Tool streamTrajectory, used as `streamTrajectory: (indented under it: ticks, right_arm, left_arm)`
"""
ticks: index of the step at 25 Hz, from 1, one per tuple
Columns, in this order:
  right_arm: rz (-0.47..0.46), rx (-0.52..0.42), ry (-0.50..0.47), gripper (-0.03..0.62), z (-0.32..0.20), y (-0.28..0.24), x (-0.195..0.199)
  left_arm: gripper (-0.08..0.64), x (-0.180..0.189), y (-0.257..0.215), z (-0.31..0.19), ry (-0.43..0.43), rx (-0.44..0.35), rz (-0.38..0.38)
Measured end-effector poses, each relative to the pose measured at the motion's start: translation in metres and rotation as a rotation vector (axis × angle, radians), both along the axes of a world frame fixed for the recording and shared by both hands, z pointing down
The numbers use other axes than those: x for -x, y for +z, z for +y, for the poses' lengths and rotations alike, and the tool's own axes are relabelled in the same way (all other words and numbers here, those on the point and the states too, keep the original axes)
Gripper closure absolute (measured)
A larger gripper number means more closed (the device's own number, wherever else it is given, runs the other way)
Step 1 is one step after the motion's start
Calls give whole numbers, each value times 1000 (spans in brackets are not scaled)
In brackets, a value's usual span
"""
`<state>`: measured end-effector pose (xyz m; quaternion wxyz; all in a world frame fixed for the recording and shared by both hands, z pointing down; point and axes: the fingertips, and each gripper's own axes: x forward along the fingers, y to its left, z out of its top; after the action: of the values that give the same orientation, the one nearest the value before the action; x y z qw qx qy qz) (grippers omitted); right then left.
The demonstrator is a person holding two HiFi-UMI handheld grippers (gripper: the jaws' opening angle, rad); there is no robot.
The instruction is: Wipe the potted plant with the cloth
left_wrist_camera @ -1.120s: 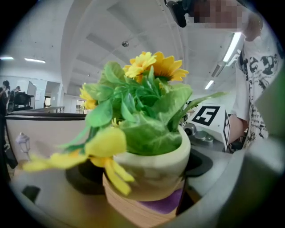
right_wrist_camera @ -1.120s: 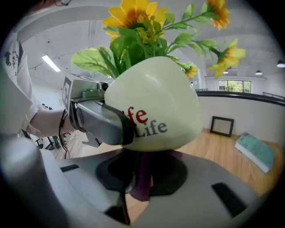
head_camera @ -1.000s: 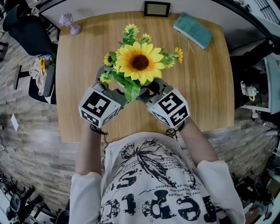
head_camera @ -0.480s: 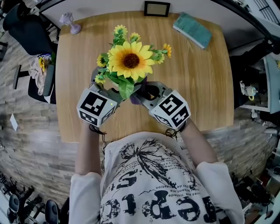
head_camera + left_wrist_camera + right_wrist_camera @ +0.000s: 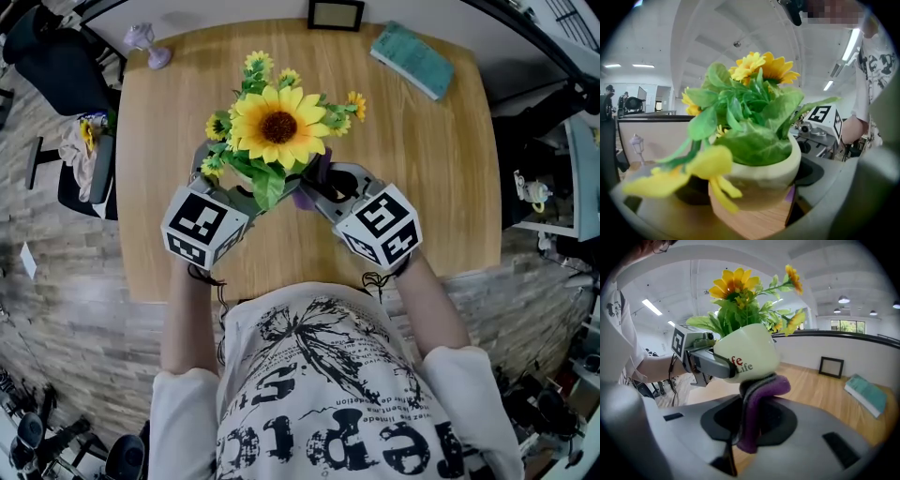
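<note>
The left gripper [image 5: 223,199] is clamped wide across the cream glazed pot of artificial sunflowers [image 5: 745,355], which is held above the wooden table [image 5: 422,187] near its front edge, left of centre. The right gripper [image 5: 323,187] is pinched on a limp purple cloth [image 5: 757,404] that touches the pot's base.

The pot looks rigid, smooth, probably slippery and breakable. Hold it by the wall below the rim, never by the flimsy leaves.

A teal book [image 5: 412,61] and a dark picture frame [image 5: 336,17] lie at the far edge. A dark chair [image 5: 56,66] stands beyond the left edge.
</note>
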<state>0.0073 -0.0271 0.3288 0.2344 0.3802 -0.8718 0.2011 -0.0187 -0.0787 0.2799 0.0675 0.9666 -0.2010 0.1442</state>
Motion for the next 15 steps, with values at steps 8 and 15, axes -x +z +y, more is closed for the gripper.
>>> streamTrajectory:
  ticks: [8,15]
  right_arm:
    - [35,-13,38,514,-9,1,-22]
    - [14,-6,115,514,-15,6,-41]
  left_arm:
    - [43,2,10,2,7,28,-3]
    - [43,4,17,7,1,26,15]
